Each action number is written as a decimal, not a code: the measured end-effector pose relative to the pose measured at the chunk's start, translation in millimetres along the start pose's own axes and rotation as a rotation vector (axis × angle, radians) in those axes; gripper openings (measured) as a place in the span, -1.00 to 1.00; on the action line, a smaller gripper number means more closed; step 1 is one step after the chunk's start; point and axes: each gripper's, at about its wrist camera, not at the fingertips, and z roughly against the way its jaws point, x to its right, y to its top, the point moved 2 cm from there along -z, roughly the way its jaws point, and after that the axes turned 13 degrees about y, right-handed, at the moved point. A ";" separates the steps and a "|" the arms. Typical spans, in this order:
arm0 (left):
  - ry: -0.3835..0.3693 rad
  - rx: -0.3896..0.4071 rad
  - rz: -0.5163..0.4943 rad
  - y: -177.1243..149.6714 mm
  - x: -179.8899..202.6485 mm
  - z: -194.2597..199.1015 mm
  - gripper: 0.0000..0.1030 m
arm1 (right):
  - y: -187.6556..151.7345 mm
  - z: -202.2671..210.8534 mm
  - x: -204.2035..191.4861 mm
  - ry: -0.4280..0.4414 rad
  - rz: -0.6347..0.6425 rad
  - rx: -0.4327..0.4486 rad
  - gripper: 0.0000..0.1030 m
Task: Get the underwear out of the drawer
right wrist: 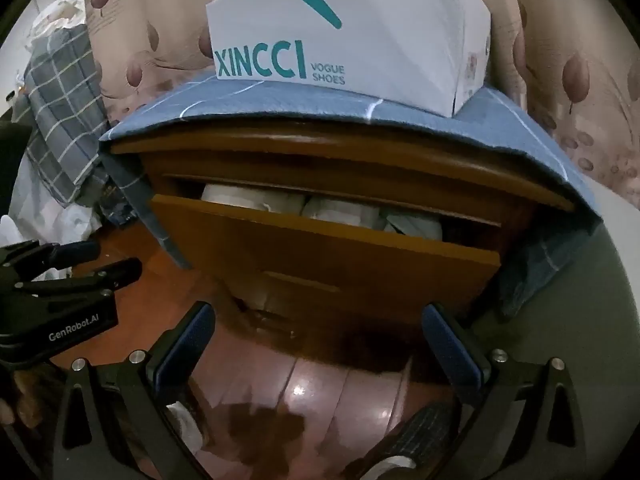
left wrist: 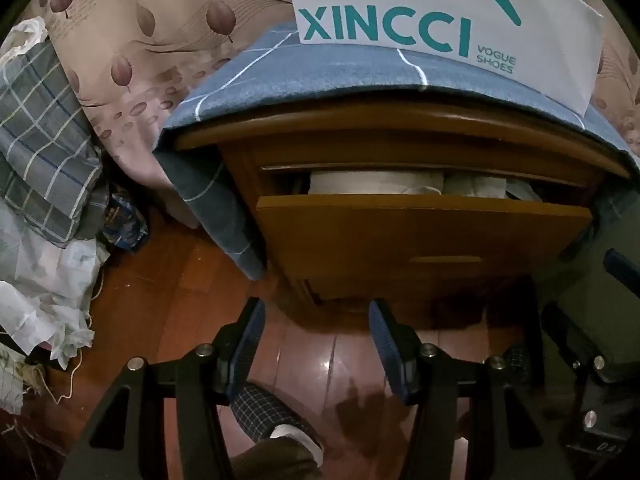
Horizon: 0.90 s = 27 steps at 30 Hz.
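— So, where is the underwear?

— In the drawer (left wrist: 424, 236) at mid-frame, pulled partly out of the wooden nightstand (left wrist: 400, 136). Pale folded bundles (right wrist: 340, 210) fill the gap above its front; I cannot tell which of them is underwear.

— And your tongs?

— My left tongs (left wrist: 316, 344) and right tongs (right wrist: 316, 344) both stand apart and hold nothing, low in frame over the floor (right wrist: 320, 384), short of the drawer.

— On top?

— A white XINCCI shoe box (right wrist: 360, 36) on a blue cloth (left wrist: 320, 76).

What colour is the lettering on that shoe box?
Teal green, on the white shoe box atop the nightstand; clearest in the right wrist view.
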 end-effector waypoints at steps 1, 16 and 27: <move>0.006 0.000 -0.004 0.1 0.4 -0.2 0.08 | 2.2 0.9 -7.5 -0.020 0.017 -0.001 0.99; -0.026 0.013 0.034 -2.4 -1.9 -4.7 0.08 | 0.3 3.3 3.1 0.021 -0.035 0.026 0.99; -0.014 0.006 -0.005 1.0 2.9 -2.8 0.08 | -1.7 3.2 3.3 0.005 -0.038 0.021 0.99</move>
